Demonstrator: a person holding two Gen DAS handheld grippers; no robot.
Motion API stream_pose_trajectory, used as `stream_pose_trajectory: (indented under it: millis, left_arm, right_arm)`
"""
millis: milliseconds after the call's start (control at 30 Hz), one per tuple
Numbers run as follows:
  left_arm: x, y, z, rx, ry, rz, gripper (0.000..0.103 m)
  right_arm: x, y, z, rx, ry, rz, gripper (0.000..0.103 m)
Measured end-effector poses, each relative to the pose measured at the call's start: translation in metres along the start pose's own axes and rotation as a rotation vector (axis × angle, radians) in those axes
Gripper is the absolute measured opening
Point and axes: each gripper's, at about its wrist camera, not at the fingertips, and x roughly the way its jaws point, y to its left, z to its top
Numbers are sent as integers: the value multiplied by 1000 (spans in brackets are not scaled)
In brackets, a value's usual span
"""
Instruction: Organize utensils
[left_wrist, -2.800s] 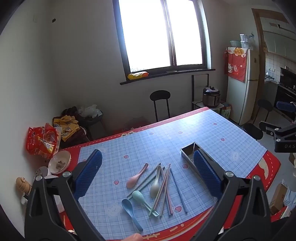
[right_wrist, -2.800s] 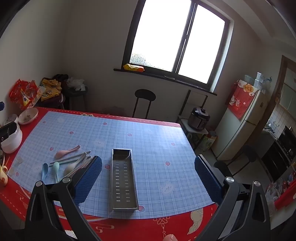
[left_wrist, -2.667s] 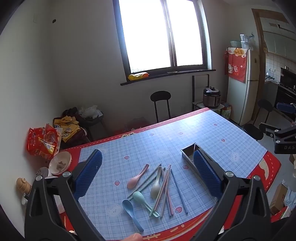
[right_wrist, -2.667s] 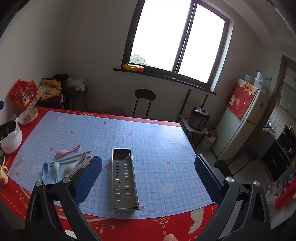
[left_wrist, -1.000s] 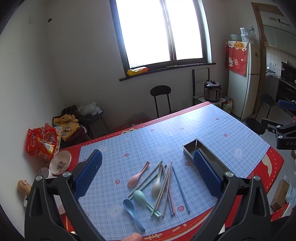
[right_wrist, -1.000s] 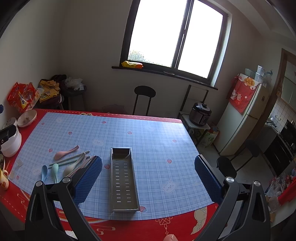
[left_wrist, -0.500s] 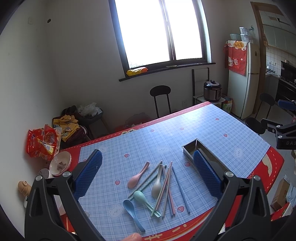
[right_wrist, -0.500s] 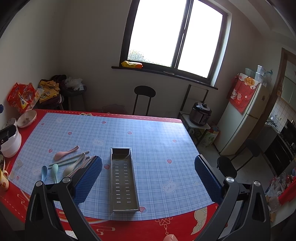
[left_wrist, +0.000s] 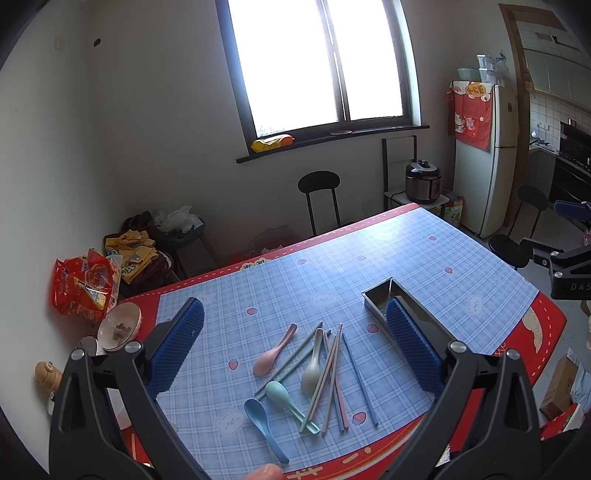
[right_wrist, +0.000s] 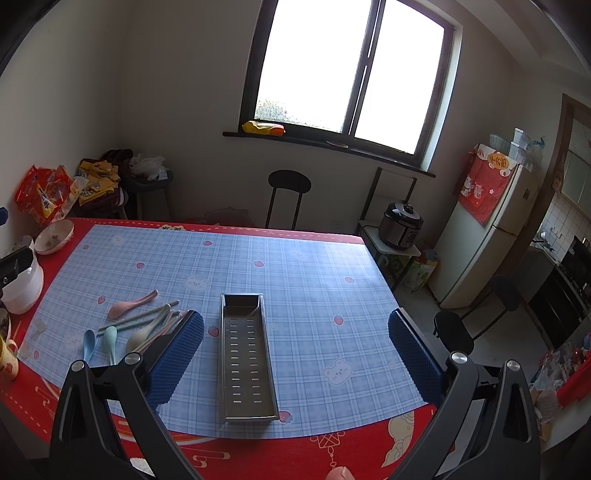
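A loose pile of utensils lies on the blue checked mat (left_wrist: 332, 273): a pink spoon (left_wrist: 275, 350), a beige spoon (left_wrist: 312, 367), a mint spoon (left_wrist: 284, 397), a blue spoon (left_wrist: 260, 417) and several chopsticks (left_wrist: 332, 373). A perforated steel tray (right_wrist: 245, 354) lies empty to their right; it also shows in the left wrist view (left_wrist: 380, 293). My left gripper (left_wrist: 295, 347) is open, high above the pile. My right gripper (right_wrist: 295, 347) is open, high above the tray. The pink spoon (right_wrist: 131, 301) also shows in the right wrist view.
A bowl (left_wrist: 120, 326), a snack bag (left_wrist: 83, 284) and a white pot (right_wrist: 22, 284) stand at the table's left edge, a mug (right_wrist: 7, 360) at the near left corner. A black chair (right_wrist: 288, 197) stands behind the table; a rice cooker (right_wrist: 402, 225) and fridge (right_wrist: 491, 229) stand right.
Both grippers have risen slightly and stay open. Nothing on the table has moved.
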Motion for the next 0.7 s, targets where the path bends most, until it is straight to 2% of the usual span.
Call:
stream_pose_trajectory:
  millis: [133, 367, 700]
  left_arm:
    - [0, -1, 0, -3, 2, -2, 98]
    - [13, 5, -5, -60, 53, -1, 98]
    - [53, 22, -31, -221, 163, 40, 98]
  right_arm:
    - [1, -1, -1, 1, 5, 11, 98]
    - [19, 1, -6, 3, 33, 110, 98]
    - [91, 12, -14, -45, 137, 288, 98]
